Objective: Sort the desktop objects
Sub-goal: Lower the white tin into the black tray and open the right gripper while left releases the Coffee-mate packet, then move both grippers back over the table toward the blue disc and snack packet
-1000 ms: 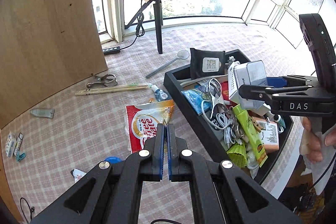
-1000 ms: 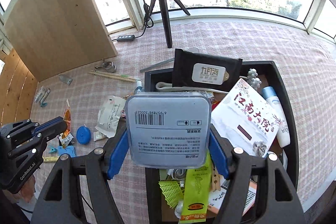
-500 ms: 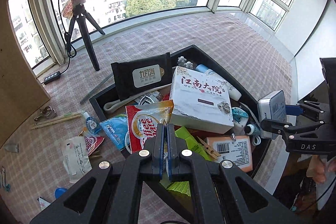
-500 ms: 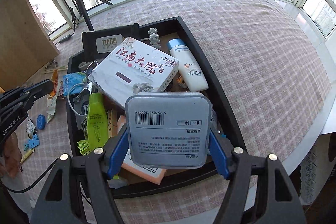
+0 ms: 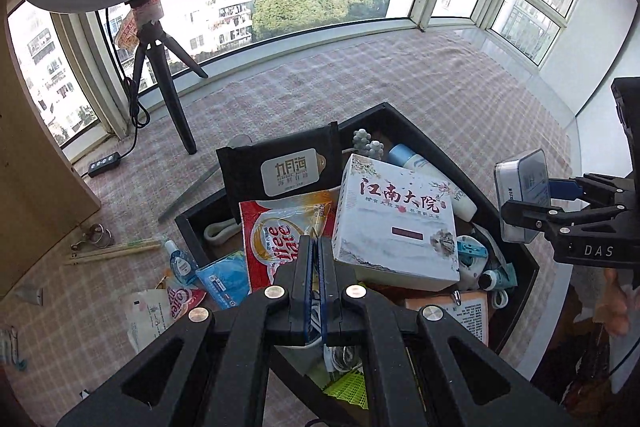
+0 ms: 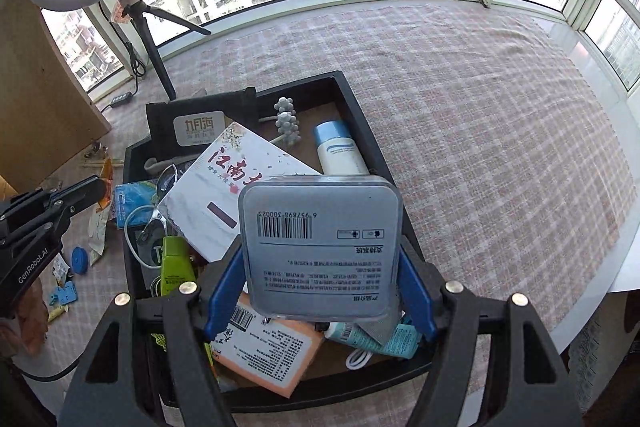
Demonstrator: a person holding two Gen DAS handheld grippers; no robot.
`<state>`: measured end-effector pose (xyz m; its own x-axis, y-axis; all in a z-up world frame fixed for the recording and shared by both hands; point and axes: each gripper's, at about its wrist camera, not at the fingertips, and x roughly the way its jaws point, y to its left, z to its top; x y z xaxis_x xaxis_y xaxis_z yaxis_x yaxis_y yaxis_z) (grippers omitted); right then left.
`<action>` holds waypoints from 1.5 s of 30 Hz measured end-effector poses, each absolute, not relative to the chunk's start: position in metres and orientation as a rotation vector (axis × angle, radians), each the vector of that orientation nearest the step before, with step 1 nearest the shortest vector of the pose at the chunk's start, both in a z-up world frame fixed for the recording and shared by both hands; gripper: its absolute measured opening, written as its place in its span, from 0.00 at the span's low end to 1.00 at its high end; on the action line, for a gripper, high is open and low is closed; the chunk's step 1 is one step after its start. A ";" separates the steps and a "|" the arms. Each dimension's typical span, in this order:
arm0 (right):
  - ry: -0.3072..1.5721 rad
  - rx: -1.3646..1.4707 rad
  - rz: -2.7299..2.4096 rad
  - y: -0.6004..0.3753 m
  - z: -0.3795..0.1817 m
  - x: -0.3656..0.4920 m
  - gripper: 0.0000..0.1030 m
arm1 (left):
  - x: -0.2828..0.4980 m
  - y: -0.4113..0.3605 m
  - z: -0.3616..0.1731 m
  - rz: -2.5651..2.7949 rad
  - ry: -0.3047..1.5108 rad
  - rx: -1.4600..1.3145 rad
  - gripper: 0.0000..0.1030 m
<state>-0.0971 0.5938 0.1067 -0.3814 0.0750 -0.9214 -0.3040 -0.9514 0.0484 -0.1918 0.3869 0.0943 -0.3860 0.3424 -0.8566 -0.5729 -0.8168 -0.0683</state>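
Right gripper [image 6: 320,307]: fingers pinch the grey box [image 6: 320,247] by its sides, held above the near end of the black tray [image 6: 360,115].
Left gripper [image 5: 316,267]: fingers pressed together on the red sachet [image 5: 280,227], over the tray.
Tray contents: white carton [image 5: 396,223], black wipes pack [image 5: 280,163].

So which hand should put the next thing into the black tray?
Probably the right. The right gripper already clamps the grey box above the black tray. The left gripper holds the red coffee packet lower over the tray's near side.
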 end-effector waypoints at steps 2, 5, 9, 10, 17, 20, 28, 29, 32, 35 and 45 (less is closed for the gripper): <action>0.301 -1.596 2.425 0.595 0.108 -0.112 0.67 | -0.197 0.387 0.095 2.217 0.330 -1.287 0.02; 0.292 -1.595 2.437 0.597 0.109 -0.134 0.67 | -0.205 0.387 0.095 2.224 0.331 -1.292 0.02; 0.302 -1.613 2.457 0.599 0.109 -0.157 0.67 | -0.215 0.389 0.091 2.214 0.324 -1.309 0.02; 0.315 -1.636 2.472 0.599 0.107 -0.163 0.67 | -0.217 0.390 0.090 2.206 0.321 -1.316 0.04; 0.288 -1.685 2.416 0.601 0.098 -0.178 0.71 | -0.219 0.395 0.086 2.186 0.323 -1.313 0.24; 0.299 -1.665 2.419 0.602 0.101 -0.175 0.71 | -0.218 0.395 0.087 2.193 0.327 -1.310 0.24; 0.276 -1.654 2.456 0.588 0.110 -0.161 0.71 | -0.210 0.381 0.096 2.214 0.321 -1.314 0.24; 0.272 -1.651 2.464 0.585 0.111 -0.159 0.71 | -0.208 0.378 0.096 2.221 0.318 -1.314 0.24; 0.251 -1.650 2.482 0.572 0.114 -0.153 0.71 | -0.202 0.366 0.098 2.235 0.311 -1.328 0.24; 0.231 -1.652 2.510 0.558 0.118 -0.149 0.71 | -0.195 0.349 0.098 2.249 0.298 -1.347 0.25; 0.160 -1.686 2.619 0.488 0.114 -0.133 0.71 | -0.176 0.247 0.101 2.382 0.217 -1.441 0.31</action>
<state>-0.1331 0.4885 0.1139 -0.4156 -0.0363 -0.9088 -0.0745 -0.9945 0.0738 -0.1765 0.2471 0.1008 -0.4235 0.2142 -0.8802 -0.3694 -0.9280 -0.0481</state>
